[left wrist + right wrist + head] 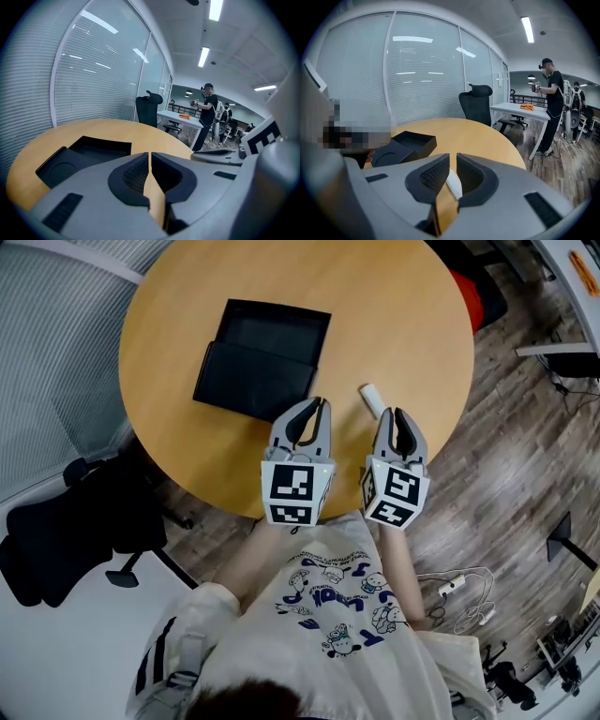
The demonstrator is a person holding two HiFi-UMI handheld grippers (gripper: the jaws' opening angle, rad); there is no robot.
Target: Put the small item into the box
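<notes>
A small white item [372,399] lies on the round wooden table [394,315], to the right of an open black box [277,332]. The box's black lid [251,382] rests against its near side. My left gripper [319,405] is shut and empty, hovering just past the lid's near right corner. My right gripper [398,414] is also shut, its tips just behind and to the right of the white item and not holding it. In the right gripper view the white item [453,182] shows through the slit between the jaws [453,157]. The left gripper view shows the box [101,145] ahead to the left of the gripper [150,154].
The table's near edge [234,507] runs under both grippers. A black office chair [56,531] stands at the left, and cables [459,587] lie on the wood floor at the right. A person [551,101] stands far off beside a white desk [520,112].
</notes>
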